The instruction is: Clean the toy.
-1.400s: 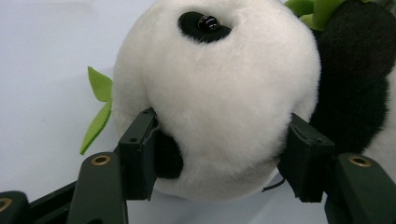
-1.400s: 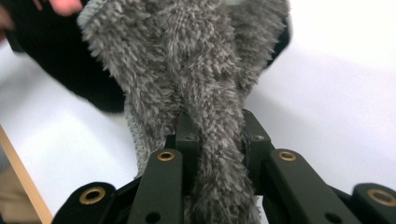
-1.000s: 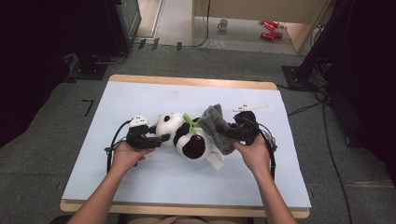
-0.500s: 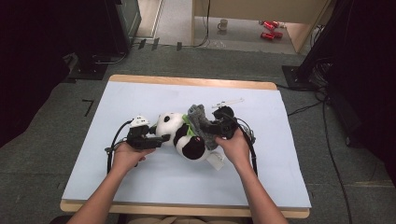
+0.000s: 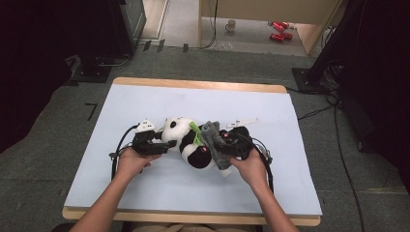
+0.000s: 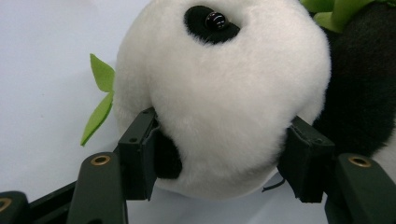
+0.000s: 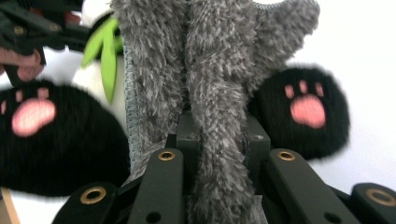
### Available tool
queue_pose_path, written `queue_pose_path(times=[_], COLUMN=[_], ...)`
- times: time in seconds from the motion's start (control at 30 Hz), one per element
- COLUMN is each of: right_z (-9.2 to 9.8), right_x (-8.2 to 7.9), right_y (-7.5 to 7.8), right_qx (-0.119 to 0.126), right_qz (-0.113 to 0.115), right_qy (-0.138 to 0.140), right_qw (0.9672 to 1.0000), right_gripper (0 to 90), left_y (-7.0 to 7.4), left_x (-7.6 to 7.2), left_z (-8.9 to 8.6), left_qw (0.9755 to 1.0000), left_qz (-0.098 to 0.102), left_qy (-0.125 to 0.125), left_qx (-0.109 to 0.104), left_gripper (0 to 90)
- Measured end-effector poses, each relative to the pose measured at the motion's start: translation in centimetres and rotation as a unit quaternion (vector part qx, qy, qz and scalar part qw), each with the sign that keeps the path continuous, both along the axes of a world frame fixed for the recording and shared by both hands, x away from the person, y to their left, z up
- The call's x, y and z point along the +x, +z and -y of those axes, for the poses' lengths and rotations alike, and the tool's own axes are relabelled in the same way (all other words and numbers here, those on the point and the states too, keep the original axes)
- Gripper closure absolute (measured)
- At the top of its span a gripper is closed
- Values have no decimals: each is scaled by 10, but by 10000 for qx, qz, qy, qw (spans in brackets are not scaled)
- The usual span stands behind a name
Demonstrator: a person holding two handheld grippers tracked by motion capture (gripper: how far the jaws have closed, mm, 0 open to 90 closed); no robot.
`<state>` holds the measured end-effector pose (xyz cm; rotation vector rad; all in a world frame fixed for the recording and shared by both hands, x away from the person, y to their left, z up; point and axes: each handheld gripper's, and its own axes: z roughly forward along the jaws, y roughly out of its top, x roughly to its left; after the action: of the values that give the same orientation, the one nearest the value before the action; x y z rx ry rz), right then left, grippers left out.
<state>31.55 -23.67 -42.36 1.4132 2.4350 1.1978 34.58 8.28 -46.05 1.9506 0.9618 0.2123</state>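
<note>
Bare table (image 5: 145, 188) rings the panda (image 5: 186, 140) and grey cloth (image 5: 215, 145).

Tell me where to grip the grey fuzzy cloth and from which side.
Pinch a gathered fold of the grey cloth, coming from the panda's feet end. It bunches into a thin ridge there, and the right hand-held gripper is already shut on one between the two black paws.
</note>
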Motion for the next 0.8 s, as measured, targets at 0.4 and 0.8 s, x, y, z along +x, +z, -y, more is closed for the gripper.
queue_pose_path(times=[0.4, 0.8], right_z=[13, 28], right_x=[-18, -19], right_y=[-8, 13], right_qx=[-286, -183], right_qz=[-219, -354], right_qy=[104, -23], right_qw=[9993, 9992], right_gripper=[747, 744], left_y=[1, 1], left_x=[2, 5], left_z=[-2, -4], left_qw=[9999, 9993], left_qz=[-106, -240], left_qy=[-24, 35], left_qx=[-59, -270], left_gripper=[375, 371])
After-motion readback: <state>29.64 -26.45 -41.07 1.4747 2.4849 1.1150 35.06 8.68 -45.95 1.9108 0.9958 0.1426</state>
